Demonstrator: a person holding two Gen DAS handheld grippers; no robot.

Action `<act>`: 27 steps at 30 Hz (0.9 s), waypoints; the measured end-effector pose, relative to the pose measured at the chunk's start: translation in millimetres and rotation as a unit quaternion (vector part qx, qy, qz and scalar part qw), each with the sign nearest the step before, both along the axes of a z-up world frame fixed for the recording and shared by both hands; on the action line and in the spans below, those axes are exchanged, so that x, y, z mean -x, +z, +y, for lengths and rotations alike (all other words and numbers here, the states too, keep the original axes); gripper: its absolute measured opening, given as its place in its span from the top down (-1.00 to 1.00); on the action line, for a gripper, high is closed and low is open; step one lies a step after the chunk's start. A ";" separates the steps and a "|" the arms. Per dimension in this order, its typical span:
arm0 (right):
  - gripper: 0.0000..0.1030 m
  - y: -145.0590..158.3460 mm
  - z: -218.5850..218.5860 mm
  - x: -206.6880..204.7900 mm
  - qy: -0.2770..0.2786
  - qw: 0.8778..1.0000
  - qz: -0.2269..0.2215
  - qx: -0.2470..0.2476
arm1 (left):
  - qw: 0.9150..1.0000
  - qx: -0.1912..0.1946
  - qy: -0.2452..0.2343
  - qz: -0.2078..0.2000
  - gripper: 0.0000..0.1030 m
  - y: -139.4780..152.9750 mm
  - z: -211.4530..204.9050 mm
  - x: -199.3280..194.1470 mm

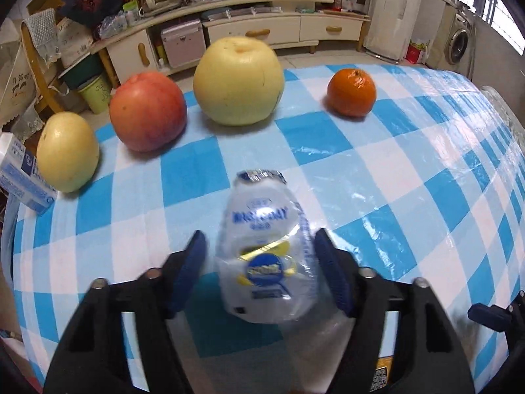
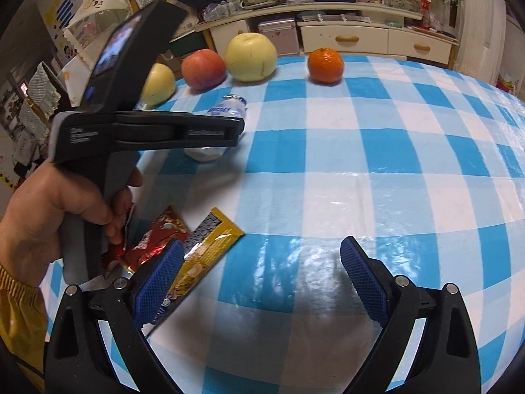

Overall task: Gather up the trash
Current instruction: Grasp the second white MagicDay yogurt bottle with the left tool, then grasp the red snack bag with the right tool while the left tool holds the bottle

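Left gripper (image 1: 261,262) is angled down over the blue-and-white checked surface (image 1: 410,170), jaws part-spread around a crumpled clear plastic bottle with a blue-and-yellow label (image 1: 265,256). The right pad looks to be at the bottle's edge; a gap shows at the left pad, so no pinch yet. The bottle lies on the surface, cap end pointing away toward the fruit.

Right gripper (image 2: 262,275) has jaws spread wide, nothing between them, over bare surface. Just beside its left finger: a yellow-and-black snack wrapper (image 2: 210,246), touching a red foil wrapper (image 2: 154,239).

Far edge row: small yellow pear (image 1: 67,152), red apple (image 1: 147,110), large pale-yellow pear (image 1: 238,80), orange tangerine (image 1: 351,92). White-and-blue carton (image 1: 19,177) at the surface's left edge.
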State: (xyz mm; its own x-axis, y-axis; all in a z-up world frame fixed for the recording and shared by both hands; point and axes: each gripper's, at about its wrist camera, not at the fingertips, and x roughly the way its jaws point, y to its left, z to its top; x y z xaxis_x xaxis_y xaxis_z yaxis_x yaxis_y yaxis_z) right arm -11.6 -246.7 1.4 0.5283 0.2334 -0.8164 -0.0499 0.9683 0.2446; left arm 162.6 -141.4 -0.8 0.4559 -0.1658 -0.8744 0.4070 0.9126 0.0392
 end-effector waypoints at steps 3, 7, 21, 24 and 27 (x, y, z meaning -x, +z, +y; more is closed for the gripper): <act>-0.84 -3.5 4.2 -0.4 0.011 1.000 0.007 -0.007 | 1.000 0.018 0.008 0.000 -0.17 -1.4 6.9 0.7; -0.75 -3.3 13.4 0.7 0.032 0.999 0.004 -0.021 | 0.999 0.037 0.019 -0.003 -0.17 4.2 19.7 4.7; -0.75 6.0 71.2 9.7 0.150 0.987 -0.053 0.009 | 0.993 0.073 0.054 -0.070 -0.17 57.6 101.3 66.6; -0.75 5.4 77.9 9.0 0.165 0.985 -0.052 -0.010 | 0.991 0.078 0.066 -0.082 -0.17 65.7 126.7 87.3; -0.75 7.2 88.8 9.8 0.186 0.981 -0.055 -0.027 | 0.989 0.082 0.082 -0.095 -0.17 71.6 153.6 112.4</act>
